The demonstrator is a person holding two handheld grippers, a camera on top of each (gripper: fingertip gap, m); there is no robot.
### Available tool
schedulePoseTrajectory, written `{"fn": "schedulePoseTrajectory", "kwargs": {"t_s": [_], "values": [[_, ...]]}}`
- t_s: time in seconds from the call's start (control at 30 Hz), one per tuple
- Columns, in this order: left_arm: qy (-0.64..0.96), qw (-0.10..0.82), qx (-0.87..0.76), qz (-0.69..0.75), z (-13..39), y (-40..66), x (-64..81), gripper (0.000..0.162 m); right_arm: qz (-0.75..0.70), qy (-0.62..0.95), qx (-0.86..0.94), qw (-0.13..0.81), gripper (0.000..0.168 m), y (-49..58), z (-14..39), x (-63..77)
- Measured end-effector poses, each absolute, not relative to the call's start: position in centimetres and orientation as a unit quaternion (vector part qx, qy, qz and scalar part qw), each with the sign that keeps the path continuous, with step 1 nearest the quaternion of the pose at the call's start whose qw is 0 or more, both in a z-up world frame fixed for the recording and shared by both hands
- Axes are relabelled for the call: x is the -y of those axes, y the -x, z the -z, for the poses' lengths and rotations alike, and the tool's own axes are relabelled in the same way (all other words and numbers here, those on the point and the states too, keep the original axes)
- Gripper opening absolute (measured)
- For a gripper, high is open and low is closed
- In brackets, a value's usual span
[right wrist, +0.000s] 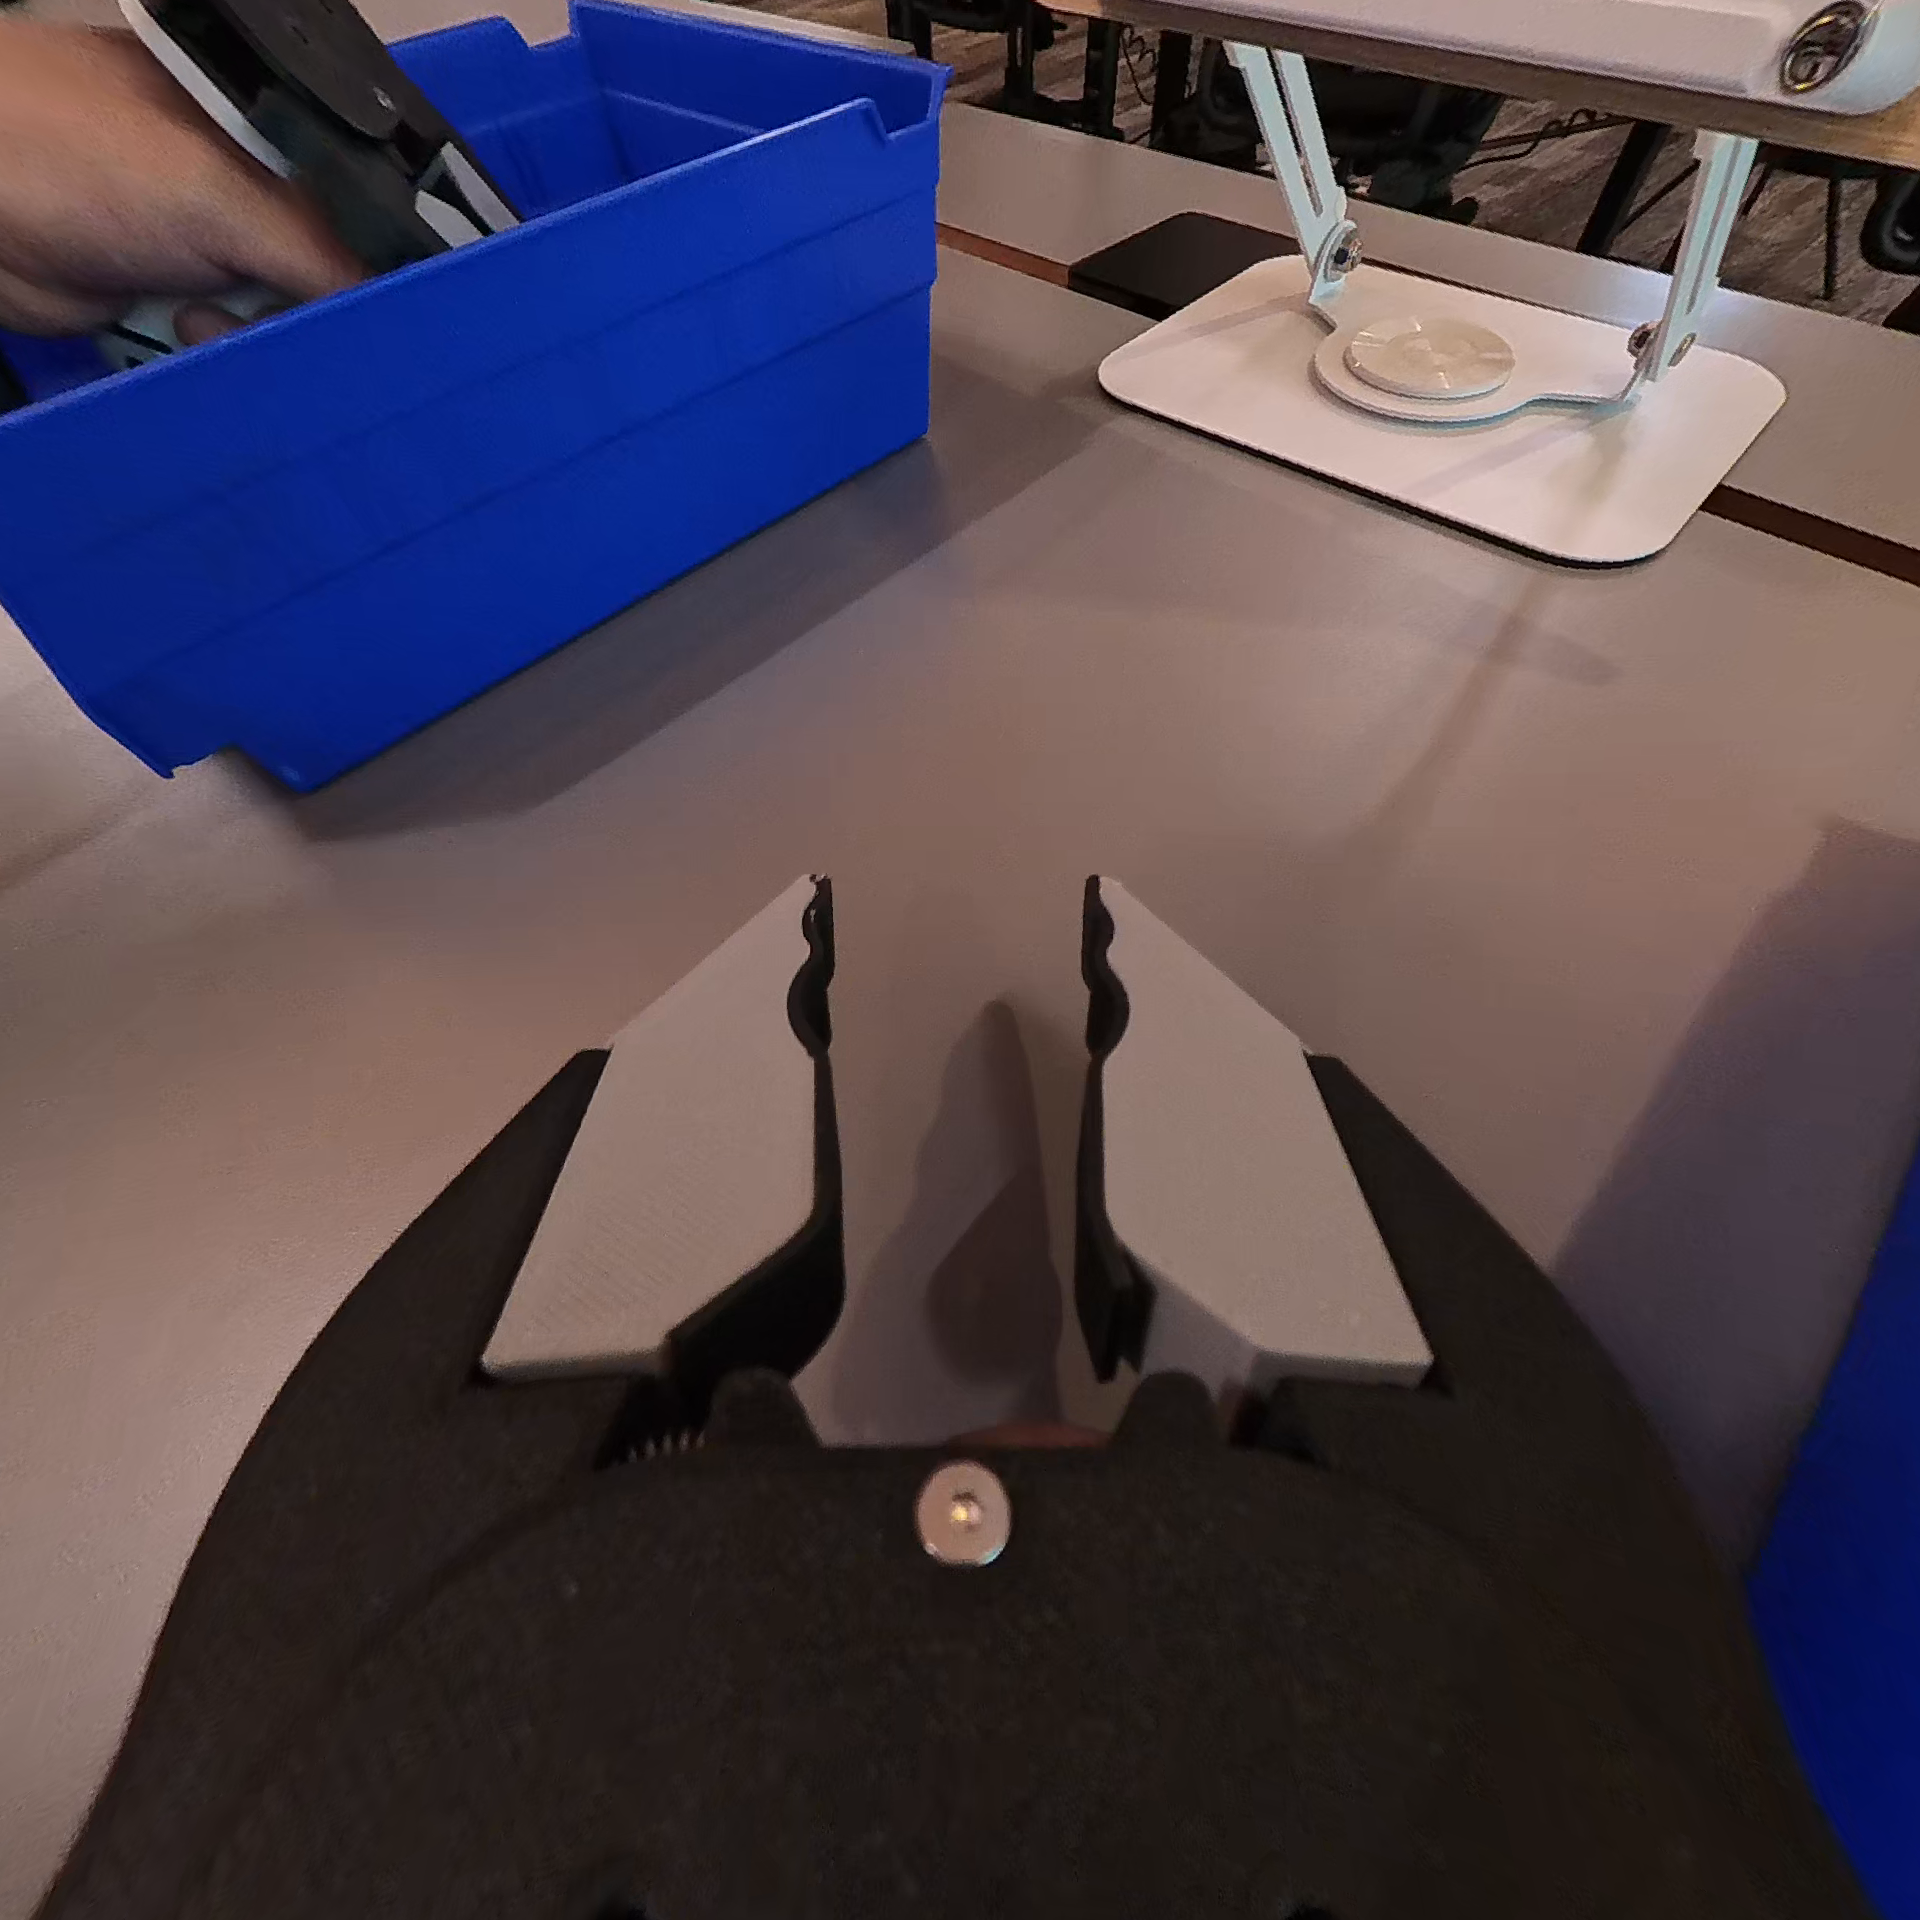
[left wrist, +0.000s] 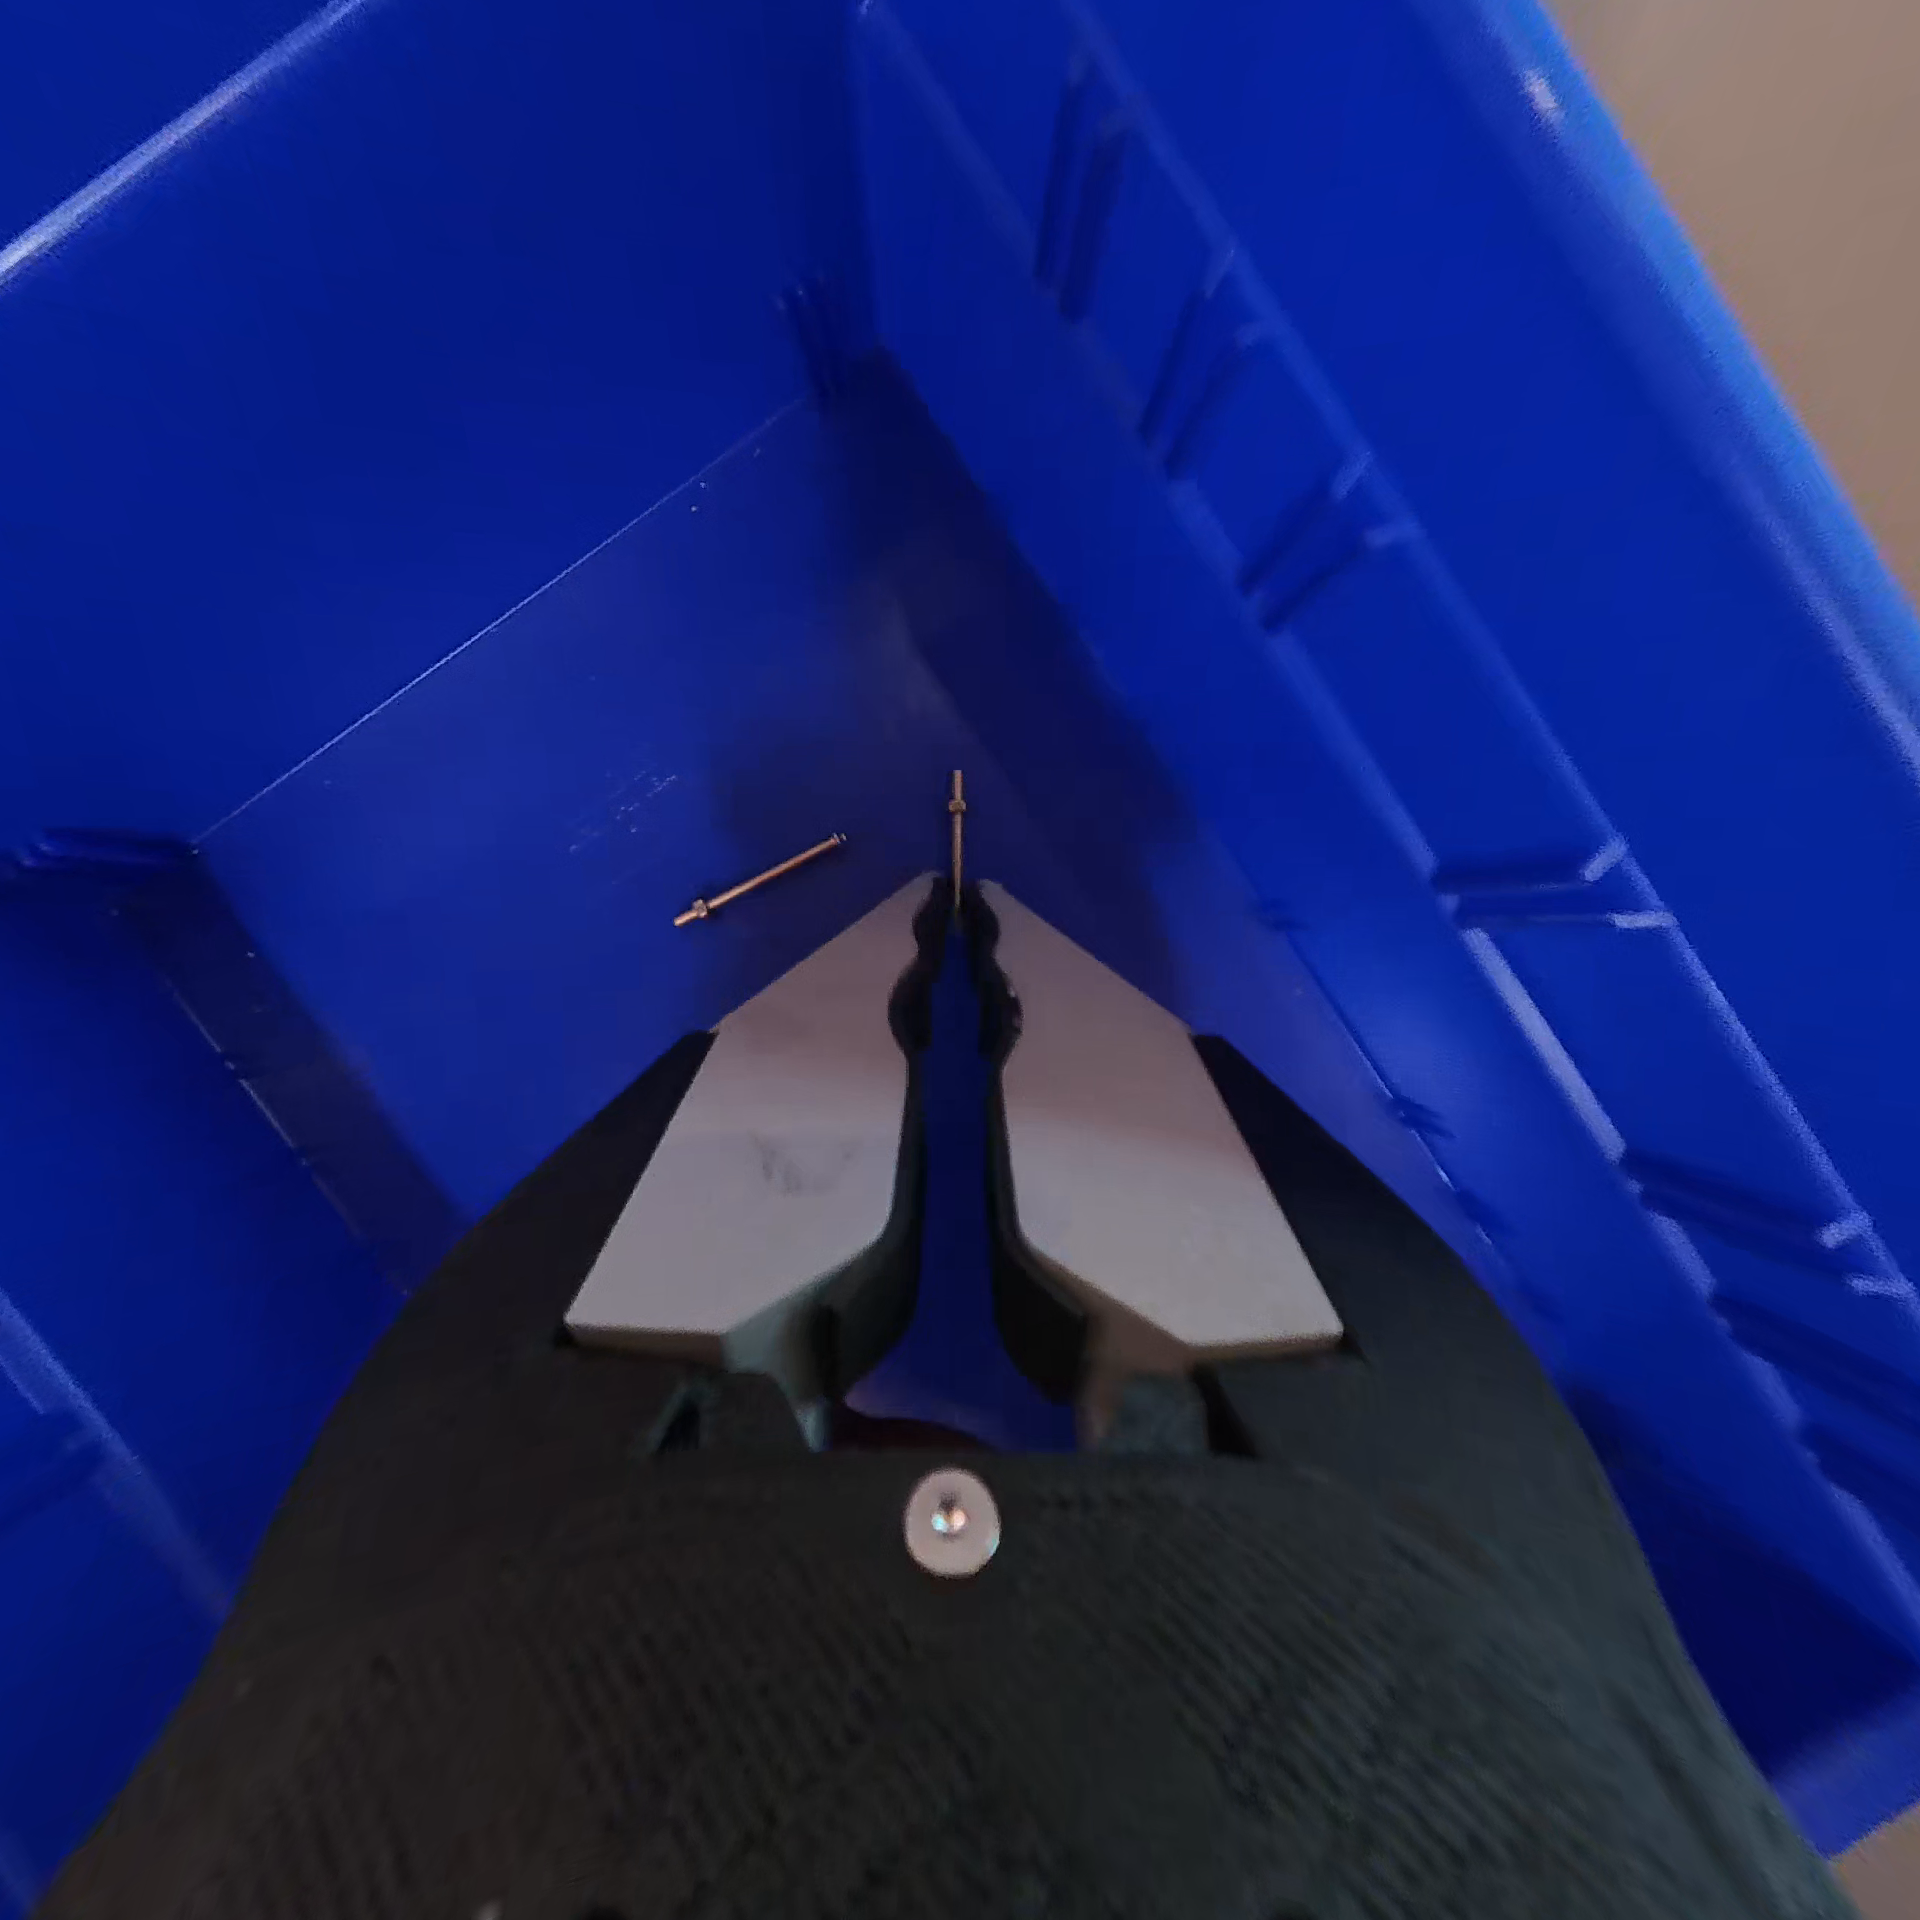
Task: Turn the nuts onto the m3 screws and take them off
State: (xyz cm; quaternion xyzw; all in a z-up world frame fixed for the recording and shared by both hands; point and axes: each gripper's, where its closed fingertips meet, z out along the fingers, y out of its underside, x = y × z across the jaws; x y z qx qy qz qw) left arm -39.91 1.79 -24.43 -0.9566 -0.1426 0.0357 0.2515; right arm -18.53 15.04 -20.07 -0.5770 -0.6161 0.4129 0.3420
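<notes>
Two screws sit near the blue bin's (left wrist: pixel 520 468) corner: the left gripper (left wrist: pixel 954 896) pinches one screw (left wrist: pixel 955 831) for threading, while the right gripper (right wrist: pixel 956 894) waits, jaws wide, over the table (right wrist: pixel 1247 727).

The blue bin (left wrist: pixel 520 468) is moulded in smooth, slightly glossy plastic. A thin brass-toned metal screw (left wrist: pixel 954 831) is pinched by the left tool (left wrist: pixel 954 894), whose body is seen as matt black, layer-textured plastic with pale grey faces. The bench (right wrist: pixel 1143 727) is surfaced in matt grey.
</notes>
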Motion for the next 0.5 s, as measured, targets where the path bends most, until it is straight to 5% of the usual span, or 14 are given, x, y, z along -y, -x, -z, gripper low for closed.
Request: {"fn": "schedulePoseTrajectory", "kwargs": {"t_s": [0.3,0.5], "values": [[0.955,0.255,0.136,-0.06,23.5,40.5,-0.4,0.002,-0.414,0.576,0.616,0.343,0.045,18.5,20.0,-15.0],[0.91,0.392,0.125,-0.05,16.5,38.1,-0.4,0.001,-0.452,0.561,0.611,0.327,0.044,18.4,19.3,-14.0]]}}
